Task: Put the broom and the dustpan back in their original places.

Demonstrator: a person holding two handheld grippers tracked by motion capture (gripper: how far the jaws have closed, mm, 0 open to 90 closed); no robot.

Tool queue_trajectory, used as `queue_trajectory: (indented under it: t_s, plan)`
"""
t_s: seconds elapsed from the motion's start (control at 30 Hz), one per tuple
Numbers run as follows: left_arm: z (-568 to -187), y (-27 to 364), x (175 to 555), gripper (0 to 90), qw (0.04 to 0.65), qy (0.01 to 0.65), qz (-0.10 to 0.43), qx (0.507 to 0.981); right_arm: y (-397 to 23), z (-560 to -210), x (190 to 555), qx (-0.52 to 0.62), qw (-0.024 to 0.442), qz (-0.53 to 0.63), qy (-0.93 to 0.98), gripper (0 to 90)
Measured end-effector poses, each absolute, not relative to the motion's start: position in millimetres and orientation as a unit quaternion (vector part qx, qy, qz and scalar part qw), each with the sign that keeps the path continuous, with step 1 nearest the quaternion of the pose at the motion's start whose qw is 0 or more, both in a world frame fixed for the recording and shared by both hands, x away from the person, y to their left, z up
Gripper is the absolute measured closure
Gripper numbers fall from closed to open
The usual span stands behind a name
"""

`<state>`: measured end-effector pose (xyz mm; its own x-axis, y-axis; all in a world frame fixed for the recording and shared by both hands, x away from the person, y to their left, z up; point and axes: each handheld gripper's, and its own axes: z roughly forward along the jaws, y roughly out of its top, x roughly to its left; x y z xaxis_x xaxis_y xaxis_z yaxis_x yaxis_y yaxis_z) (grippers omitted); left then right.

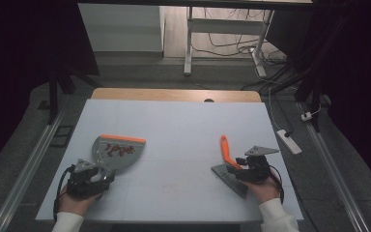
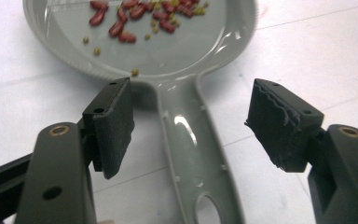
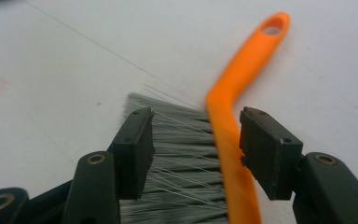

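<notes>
Both claws gape — left claw (image 2: pixel 191 126) astride the dustpan (image 2: pixel 168 60) handle, right claw (image 3: pixel 193 154) flanking the brush (image 3: pixel 233 140).

A grey dustpan (image 1: pixel 112 153) holding red beans lies flat left; an orange-handled brush (image 1: pixel 228 166) lies right.

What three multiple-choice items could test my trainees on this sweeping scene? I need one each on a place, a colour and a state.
1. Where do the beans lie?
A. in the dustpan
B. on the bare table
C. under the brush

2. What colour is the brush handle?
A. blue
B. orange
C. white

3. How does the left gripper stand?
A. clamped on the dustpan handle
B. open, astride the dustpan handle
C. holding the brush

Key: A, beans rest inside the pan; B, the handle is orange; B, both pads stand off the handle.
</notes>
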<state>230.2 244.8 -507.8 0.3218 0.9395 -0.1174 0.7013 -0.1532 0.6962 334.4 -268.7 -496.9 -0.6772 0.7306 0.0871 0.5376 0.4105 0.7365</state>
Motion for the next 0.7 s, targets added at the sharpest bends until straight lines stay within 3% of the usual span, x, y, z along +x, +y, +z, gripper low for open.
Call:
queue_trajectory:
  t_s: [0.7]
  plan:
    - [-505.8, 215.9, 251.2, 33.0, 0.369, 0.444, 0.136, 0.805, -244.1, -497.8, 316.8, 0.303, 0.115, 0.404, 0.855, 46.3]
